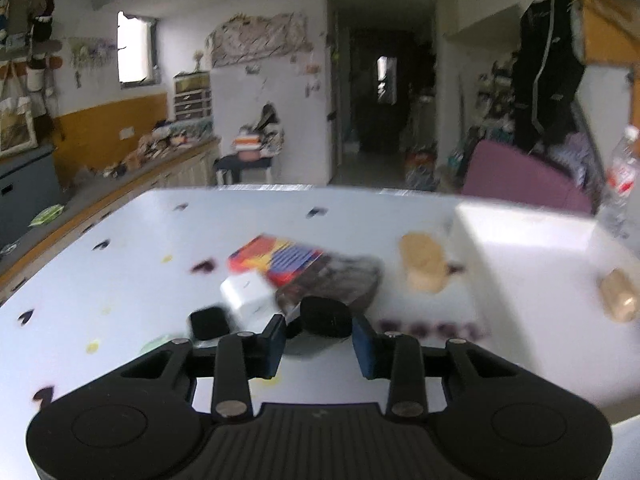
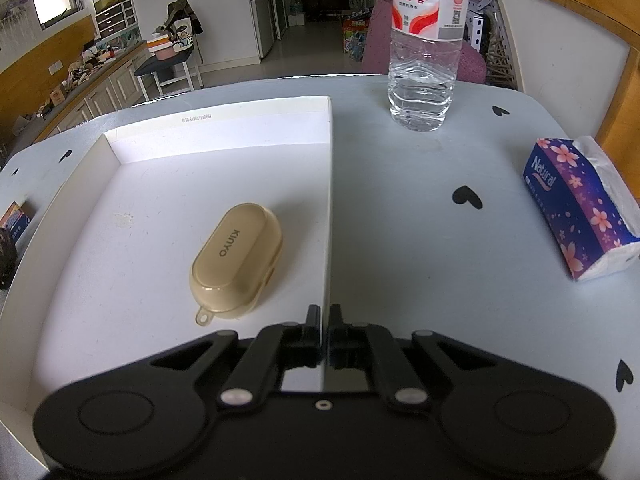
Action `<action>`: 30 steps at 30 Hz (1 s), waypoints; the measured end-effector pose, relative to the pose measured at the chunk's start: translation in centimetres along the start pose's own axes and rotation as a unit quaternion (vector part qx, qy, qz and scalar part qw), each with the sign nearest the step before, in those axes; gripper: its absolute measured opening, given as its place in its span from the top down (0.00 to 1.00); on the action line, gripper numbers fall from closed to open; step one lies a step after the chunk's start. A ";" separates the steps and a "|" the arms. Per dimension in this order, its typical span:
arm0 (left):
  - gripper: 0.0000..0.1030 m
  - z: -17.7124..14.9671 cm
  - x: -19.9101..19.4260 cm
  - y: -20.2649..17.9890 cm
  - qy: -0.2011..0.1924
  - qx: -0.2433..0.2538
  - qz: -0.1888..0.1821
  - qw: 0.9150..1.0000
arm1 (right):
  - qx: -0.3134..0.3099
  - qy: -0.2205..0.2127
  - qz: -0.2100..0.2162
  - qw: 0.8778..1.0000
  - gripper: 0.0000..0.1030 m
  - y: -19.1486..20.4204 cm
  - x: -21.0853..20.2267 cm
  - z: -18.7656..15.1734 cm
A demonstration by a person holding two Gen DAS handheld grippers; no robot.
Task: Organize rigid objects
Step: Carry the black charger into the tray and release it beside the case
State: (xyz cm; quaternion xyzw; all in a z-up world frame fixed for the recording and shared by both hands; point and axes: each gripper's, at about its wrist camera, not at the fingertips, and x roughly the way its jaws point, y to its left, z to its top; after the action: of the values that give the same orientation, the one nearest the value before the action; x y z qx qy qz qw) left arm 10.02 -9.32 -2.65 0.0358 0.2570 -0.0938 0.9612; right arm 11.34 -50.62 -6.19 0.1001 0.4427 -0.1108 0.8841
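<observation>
In the blurred left wrist view my left gripper (image 1: 319,338) is open, low over the table, with a black rounded object (image 1: 326,317) just ahead between its fingers. Nearby lie a white box (image 1: 249,295), a small black block (image 1: 208,322), a colourful box (image 1: 276,258), a dark pouch (image 1: 340,276) and a beige case (image 1: 424,260). In the right wrist view my right gripper (image 2: 324,330) is shut on the right wall of the white tray (image 2: 330,208). A beige KINYO case (image 2: 238,258) lies inside the tray.
A water bottle (image 2: 426,40) stands at the table's far edge, right of the tray. A purple tissue pack (image 2: 580,204) lies at the far right. The white tray (image 1: 520,248) and bottle (image 1: 622,176) also show in the left wrist view, on the right.
</observation>
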 end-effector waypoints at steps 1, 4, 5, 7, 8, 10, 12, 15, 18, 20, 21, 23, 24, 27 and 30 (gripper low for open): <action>0.64 0.3 -0.3 -0.5 -0.006 0.001 -0.008 1.000 | -0.001 0.000 0.000 1.000 0.96 -0.1 0.0 0.0; 0.66 1.2 -1.2 -2.4 -0.023 0.012 -0.035 0.999 | -0.001 0.000 0.000 1.000 0.96 -0.1 0.0 0.0; 0.66 1.5 -1.4 -3.1 -0.026 0.016 -0.044 0.999 | -0.002 0.000 0.000 1.000 0.96 -0.1 0.0 0.0; 0.66 1.7 -1.5 -4.0 -0.029 0.022 -0.054 0.998 | -0.002 0.000 0.000 1.000 0.96 -0.1 0.0 0.0; 0.66 1.7 -1.5 -4.4 -0.030 0.023 -0.057 0.998 | -0.002 0.000 0.000 1.000 0.96 -0.1 0.0 0.0; 0.66 1.7 -1.6 -4.7 -0.030 0.020 -0.063 0.997 | -0.002 0.000 -0.001 1.000 0.96 -0.1 0.0 0.0; 0.66 1.6 -1.6 -4.9 -0.028 0.017 -0.067 0.997 | -0.004 0.000 -0.001 1.000 0.96 -0.1 0.0 0.0; 0.67 1.7 -1.8 -5.2 -0.031 0.020 -0.071 0.997 | -0.005 0.000 -0.002 1.000 0.96 -0.1 0.0 0.0; 0.67 2.2 -2.1 -6.3 -0.036 0.024 -0.088 0.995 | -0.005 0.000 -0.002 1.000 0.96 -0.1 0.0 0.0; 0.67 2.5 -2.2 -7.4 -0.041 0.033 -0.104 0.993 | -0.005 0.000 -0.002 1.000 0.96 -0.1 0.0 0.0; 0.67 2.5 -2.2 -8.0 -0.042 0.036 -0.112 0.992 | -0.005 0.000 -0.002 1.000 0.96 -0.1 0.0 0.0; 0.67 2.5 -2.1 -9.5 -0.040 0.043 -0.133 0.989 | -0.005 0.000 -0.002 1.000 0.96 -0.1 0.0 0.0; 0.67 2.6 -1.9 -10.2 -0.038 0.045 -0.143 0.988 | -0.006 0.000 -0.002 1.000 0.96 -0.1 0.0 0.0; 0.67 2.6 -1.1 -13.0 -0.027 0.056 -0.177 0.982 | -0.005 0.000 -0.002 1.000 0.96 -0.1 0.0 0.0; 0.67 2.3 -0.4 -15.8 -0.013 0.068 -0.212 0.975 | -0.005 0.000 -0.002 1.000 0.96 -0.1 0.0 0.0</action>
State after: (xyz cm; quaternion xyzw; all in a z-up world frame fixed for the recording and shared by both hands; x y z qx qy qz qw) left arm 7.63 -24.99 -0.81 0.0448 0.2397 -0.3129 0.9180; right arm 11.31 -50.69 -6.16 0.0945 0.4438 -0.1103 0.8843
